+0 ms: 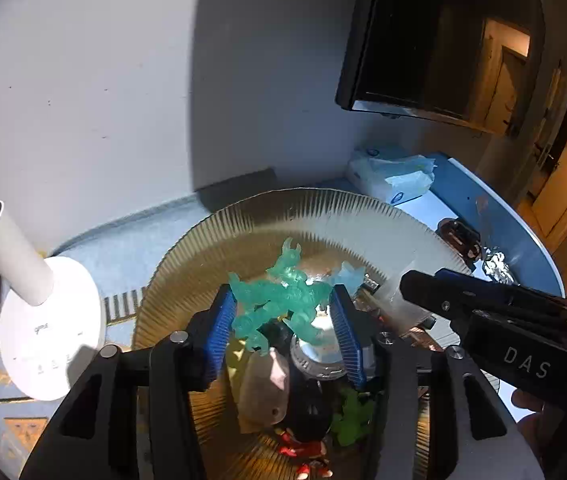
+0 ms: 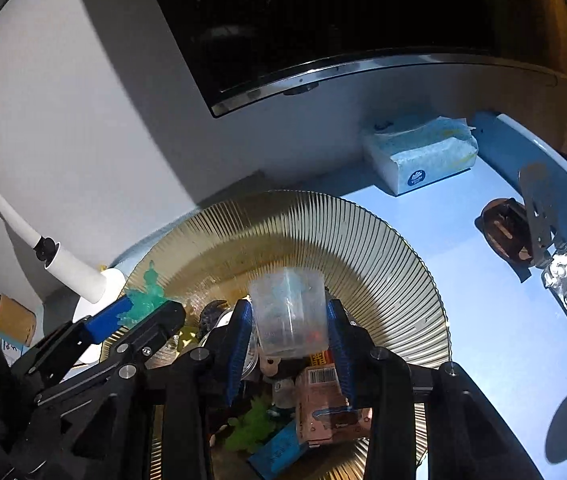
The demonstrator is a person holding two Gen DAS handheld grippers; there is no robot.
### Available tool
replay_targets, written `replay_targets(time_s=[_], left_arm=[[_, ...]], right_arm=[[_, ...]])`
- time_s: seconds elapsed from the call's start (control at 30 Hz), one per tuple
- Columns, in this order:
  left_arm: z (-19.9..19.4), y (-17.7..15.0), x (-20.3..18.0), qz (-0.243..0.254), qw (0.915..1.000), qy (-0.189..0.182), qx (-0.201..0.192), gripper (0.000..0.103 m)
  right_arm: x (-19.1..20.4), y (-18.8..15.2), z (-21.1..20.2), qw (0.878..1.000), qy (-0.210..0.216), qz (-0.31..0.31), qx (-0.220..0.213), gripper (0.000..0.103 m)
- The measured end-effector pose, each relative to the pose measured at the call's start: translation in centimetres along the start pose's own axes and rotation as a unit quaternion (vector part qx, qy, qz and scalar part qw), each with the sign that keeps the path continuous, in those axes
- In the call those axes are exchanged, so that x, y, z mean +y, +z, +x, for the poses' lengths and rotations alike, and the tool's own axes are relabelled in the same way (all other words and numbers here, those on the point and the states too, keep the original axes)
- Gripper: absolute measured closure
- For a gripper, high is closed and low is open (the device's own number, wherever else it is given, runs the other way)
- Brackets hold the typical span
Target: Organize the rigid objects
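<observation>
Translucent teal plastic, a horned figure (image 1: 283, 300), is being spanned between the blue pads of the left gripper (image 1: 283, 322); its long axis is running diagonally, horns pointing away. Whether the part-open jaws are pressing on it cannot be told. A clear cup (image 2: 289, 314), upright, is being clamped by the right gripper (image 2: 289, 330) above the ribbed tray (image 2: 383, 248).
</observation>
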State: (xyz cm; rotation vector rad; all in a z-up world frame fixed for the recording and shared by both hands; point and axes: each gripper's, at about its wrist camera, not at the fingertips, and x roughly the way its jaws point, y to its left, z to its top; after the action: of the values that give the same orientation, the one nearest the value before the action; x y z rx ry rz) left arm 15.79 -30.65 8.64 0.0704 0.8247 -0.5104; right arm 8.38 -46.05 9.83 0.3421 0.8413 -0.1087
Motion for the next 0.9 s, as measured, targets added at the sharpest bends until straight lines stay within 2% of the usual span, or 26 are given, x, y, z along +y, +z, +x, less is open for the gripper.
replay_targets(time_s=[0.07, 0.17, 0.2, 0.3, 0.53, 0.63, 0.73, 0.9], left_arm=[[-0.2, 0.0, 0.5, -0.008, 0.9999, 0.010, -0.003, 0.036], [-1.1, -0.1, 0.9, -0.001, 0.9998, 0.019, -0.012, 0.034], [-1.5, -0.3, 1.0, 0.004, 0.9998, 0.017, -0.011, 0.034], [-2.9, -0.7, 1.1, 0.010, 0.9997, 0.015, -0.018, 0.034], [-8.2, -1.3, 1.9, 0.021, 0.9979, 0.032, -0.053, 0.031], [-11.4, -1.7, 2.9, 0.015, 0.9966, 0.036, -0.073, 0.025], [-15.3, -2.8, 4.3, 0.020, 0.9942, 0.051, -0.093, 0.024], [-22.1, -5.5, 8.9, -0.006, 0.9881, 0.095, -0.121, 0.019]], right_arm=[[0.1, 0.0, -0.1, 1.000, -0.016, -0.003, -0.003, 0.059], [-0.3, -0.1, -0.4, 1.000, -0.013, 0.006, -0.005, 0.045], [-0.3, -0.2, -0.7, 1.000, -0.010, 0.007, -0.010, 0.043], [0.2, -0.5, -1.7, 1.000, -0.015, -0.003, -0.021, 0.042], [3.3, -1.5, -4.6, 0.999, 0.001, -0.026, -0.037, 0.042], [4.9, -1.9, -6.5, 0.998, 0.013, -0.035, -0.048, 0.041], [7.0, -2.8, -8.9, 0.996, 0.027, -0.048, -0.065, 0.040], [10.9, -5.3, -10.8, 0.993, 0.062, -0.074, -0.067, 0.039]])
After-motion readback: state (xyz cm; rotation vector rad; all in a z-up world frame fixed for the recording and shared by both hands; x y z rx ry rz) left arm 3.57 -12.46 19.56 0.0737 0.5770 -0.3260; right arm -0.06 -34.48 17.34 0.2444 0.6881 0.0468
